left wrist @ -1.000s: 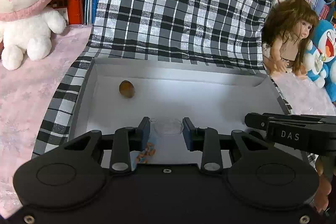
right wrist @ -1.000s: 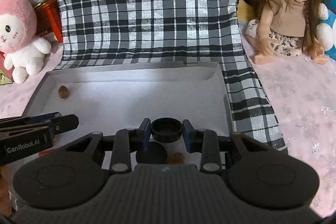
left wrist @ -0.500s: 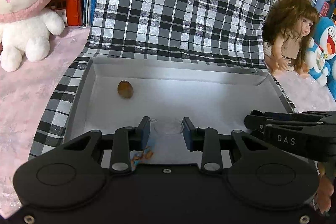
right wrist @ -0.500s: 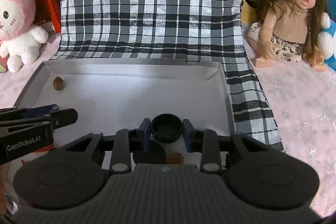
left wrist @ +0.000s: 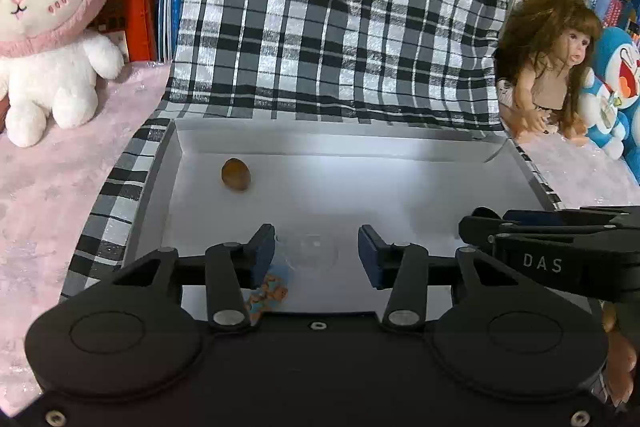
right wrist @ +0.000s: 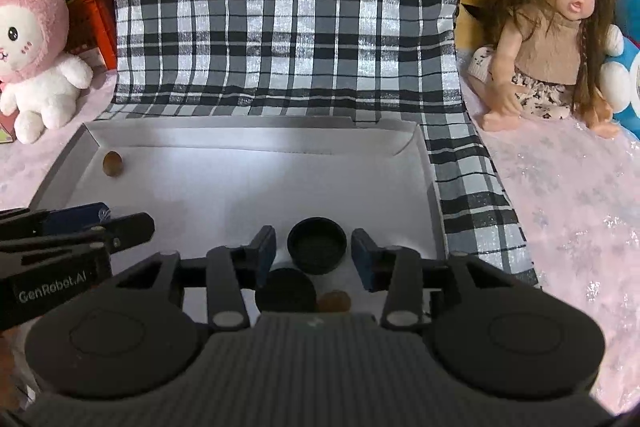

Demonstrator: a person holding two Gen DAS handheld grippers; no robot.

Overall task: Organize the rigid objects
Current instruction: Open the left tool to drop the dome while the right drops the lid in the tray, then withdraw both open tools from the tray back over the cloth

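Observation:
A shallow white box [left wrist: 400, 147] [right wrist: 248, 137] lies on a checked cloth. A brown nut [left wrist: 236, 175] [right wrist: 112, 163] sits near its far left corner. My left gripper [left wrist: 316, 253] is open, its fingers apart from a clear round lid [left wrist: 310, 251] lying between them on the box floor. A small orange and blue piece [left wrist: 268, 293] lies under its left finger. My right gripper [right wrist: 314, 249] is open around a black cap [right wrist: 317, 245], with gaps on both sides. A black disc [right wrist: 286, 293] and a brown nut [right wrist: 334, 302] lie just behind the cap.
A pink and white plush rabbit [left wrist: 44, 27] [right wrist: 32, 39] sits at the far left. A doll [left wrist: 548, 67] [right wrist: 548, 39] and a blue plush [left wrist: 616, 87] sit at the right. The checked cloth [left wrist: 340, 11] hangs behind the box. Books line the back.
Both grippers have opened: the left let go of the clear lid, the right let go of the black cap. Both objects now rest on the box floor.

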